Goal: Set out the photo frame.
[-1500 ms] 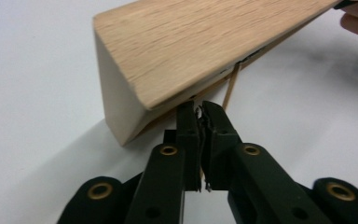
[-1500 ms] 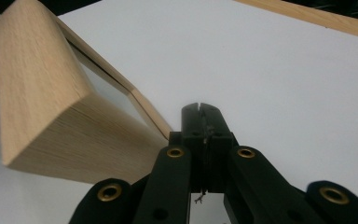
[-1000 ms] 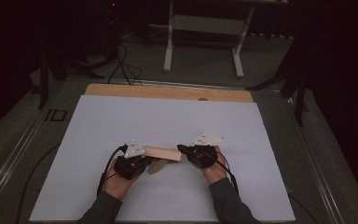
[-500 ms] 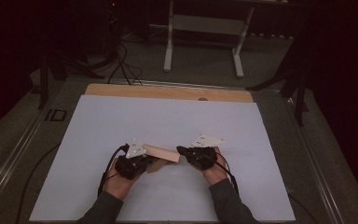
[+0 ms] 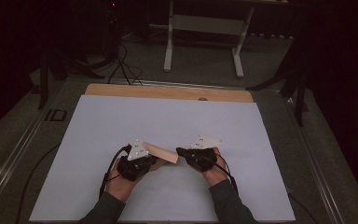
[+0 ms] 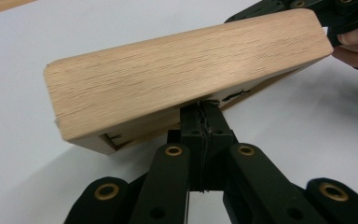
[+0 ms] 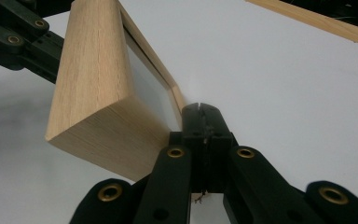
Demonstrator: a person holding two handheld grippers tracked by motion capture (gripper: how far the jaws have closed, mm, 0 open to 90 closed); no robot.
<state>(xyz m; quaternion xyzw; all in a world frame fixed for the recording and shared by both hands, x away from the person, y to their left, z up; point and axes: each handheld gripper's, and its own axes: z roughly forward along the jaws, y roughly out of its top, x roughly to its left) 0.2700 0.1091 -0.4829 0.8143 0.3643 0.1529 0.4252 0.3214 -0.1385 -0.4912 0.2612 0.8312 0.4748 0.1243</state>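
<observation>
I held a wooden frame point(image 5: 161, 152) between the two grippers, near the front edge of the white table point(image 5: 177, 116) and about midway between its left and right edges. The frame sat tilted, with its right end lifted slightly off the surface.

Left gripper point(image 5: 145, 161): jaws fully closed, with no gap between the pads. In the left gripper view the jaw tips met just under the frame's lower edge point(image 6: 186, 79), apparently pinching a thin lip there; I could not tell how firmly it was gripped.

Right gripper point(image 5: 182, 152): jaws likewise closed flat together. In the right gripper view the tips point(image 7: 200, 114) met at the thin inner rim of the frame point(image 7: 98, 79), beside the recessed panel.

Handling notes, as judged from the views:
- The frame appeared to be solid oak-like wood: stiff, moderately light, not compliant.
- The sanded faces looked smooth, so a pinch on the broad face would likely slip.
- The recessed panel might be glass or thin board; I treated it as fragile and kept the pads off it.
- The best hold seemed to be the narrow rims at opposite ends, with both grippers sharing the load evenly.
</observation>
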